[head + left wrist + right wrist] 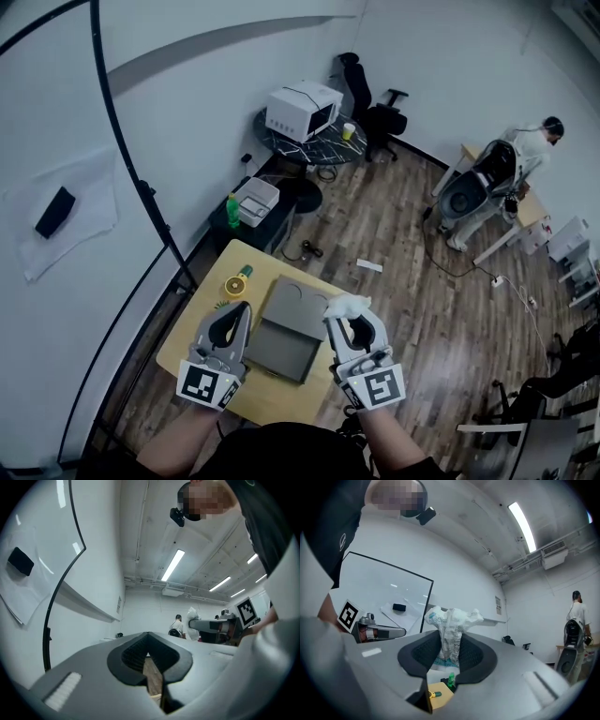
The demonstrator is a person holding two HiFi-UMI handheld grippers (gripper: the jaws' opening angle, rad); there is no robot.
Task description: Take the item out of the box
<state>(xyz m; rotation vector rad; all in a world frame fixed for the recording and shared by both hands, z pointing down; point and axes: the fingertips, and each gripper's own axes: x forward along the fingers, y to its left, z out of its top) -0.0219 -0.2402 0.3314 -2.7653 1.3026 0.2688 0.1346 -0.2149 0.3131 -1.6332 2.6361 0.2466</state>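
Only the head view shows the pale wooden worktop (187, 333) and the flat grey box (291, 328) on it. The left gripper (242, 307) is left of the box; its own view shows the fingers closed and empty. The right gripper (352, 323) grips a crumpled white plastic packet (347, 306) at the box's right edge; only its view shows the packet's blue print.

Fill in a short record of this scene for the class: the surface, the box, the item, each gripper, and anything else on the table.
surface: light wooden table
box: flat grey box, lying on the table between the two grippers
item: crumpled white plastic packet, held up near the box's right side
right gripper: shut on the packet
left gripper: shut, nothing between its jaws
also on table: round yellow object, beyond the left gripper
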